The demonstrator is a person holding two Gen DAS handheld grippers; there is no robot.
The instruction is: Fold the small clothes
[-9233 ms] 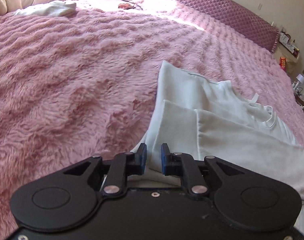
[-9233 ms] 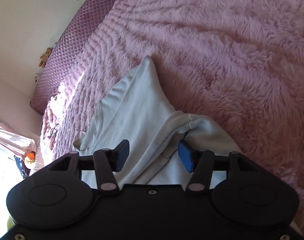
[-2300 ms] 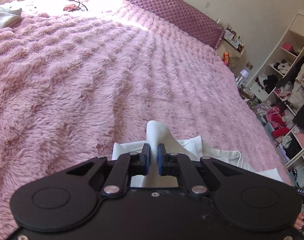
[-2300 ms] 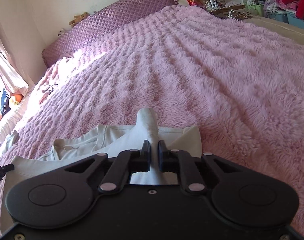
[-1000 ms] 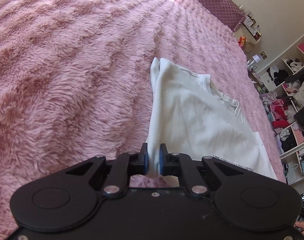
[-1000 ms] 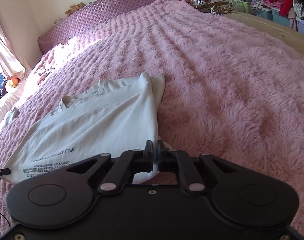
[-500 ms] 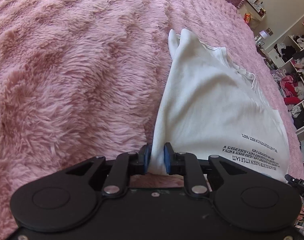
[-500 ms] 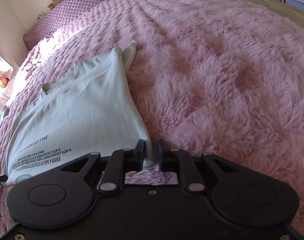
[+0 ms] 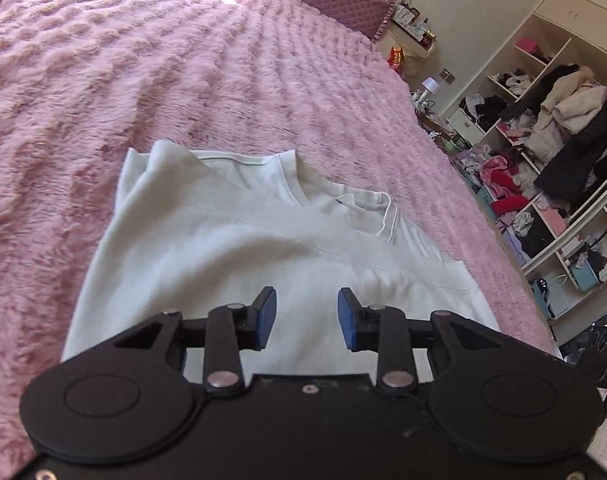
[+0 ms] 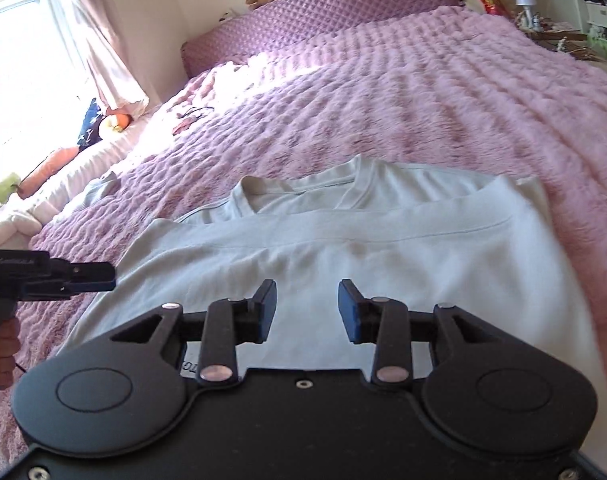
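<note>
A white T-shirt (image 9: 231, 240) lies folded over on the pink fluffy bedspread (image 9: 103, 80), its collar toward the far side. My left gripper (image 9: 306, 316) hovers over the shirt's near part, its jaws opening with nothing gripped between them. The same shirt (image 10: 383, 248) fills the middle of the right wrist view. My right gripper (image 10: 307, 310) stands over it, jaws opening, with only flat cloth seen beyond the gap. The left gripper (image 10: 75, 274) also shows at the left edge of the right wrist view, held by a hand (image 10: 1, 344).
A purple quilted headboard (image 10: 323, 20) runs along the far side of the bed. Plush toys and pillows (image 10: 55, 160) lie by the window at the left. Open shelves full of clothes (image 9: 551, 140) stand to the right of the bed.
Both grippers let go of the shirt's corners and opened. The shirt now lies flat on the bed, and both views have swung to look across it toward the headboard.
</note>
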